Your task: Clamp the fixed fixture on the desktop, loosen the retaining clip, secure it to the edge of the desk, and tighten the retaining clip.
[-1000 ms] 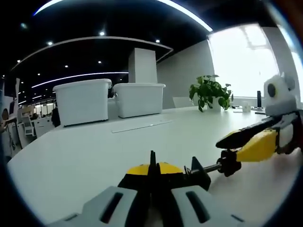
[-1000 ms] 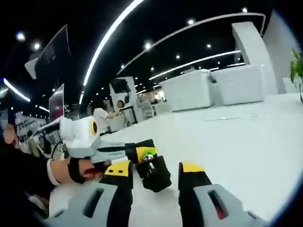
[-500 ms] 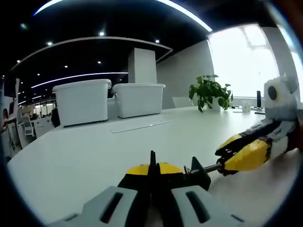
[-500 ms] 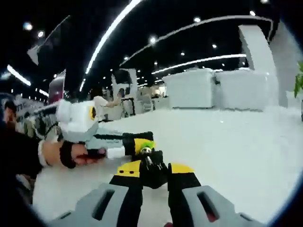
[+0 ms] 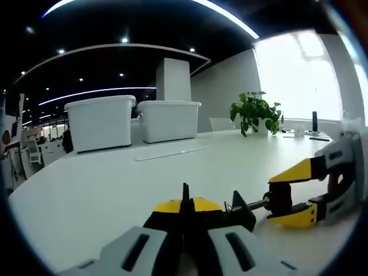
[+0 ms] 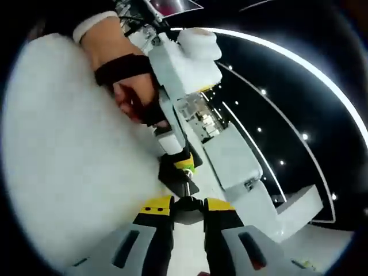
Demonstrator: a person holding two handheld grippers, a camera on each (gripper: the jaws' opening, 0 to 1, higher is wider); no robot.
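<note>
**Grip on the clamp's knob could slip mid-turn**

The main risk is the right gripper (image 6: 188,208) losing the small black knob (image 6: 186,202) at the end of the clamp's screw. Its yellow-tipped jaws pinch that knob from both sides, and the right gripper view is rolled steeply, which suggests a twisting motion is under way. If the wrist rolls off the screw's axis, the knob may pop out of the jaws, or the whole clamp (image 5: 238,210) may be levered round instead of the screw loosening. A second risk sits with the left gripper (image 5: 185,208): its jaws are closed tight on the clamp body, right at their tips, so a strong twist from the other side could drag the clamp out of that narrow hold and drop it on the white desk (image 5: 103,178).

The clamp lies low over the desk, just ahead of the left gripper, with its threaded rod (image 5: 256,203) pointing towards the right gripper (image 5: 296,195), which reaches in with one jaw above the knob and one below. In the right gripper view, the person's hand (image 6: 129,95) is wrapped around the left gripper's handle, wrist strapped, held level and braced.
</note>
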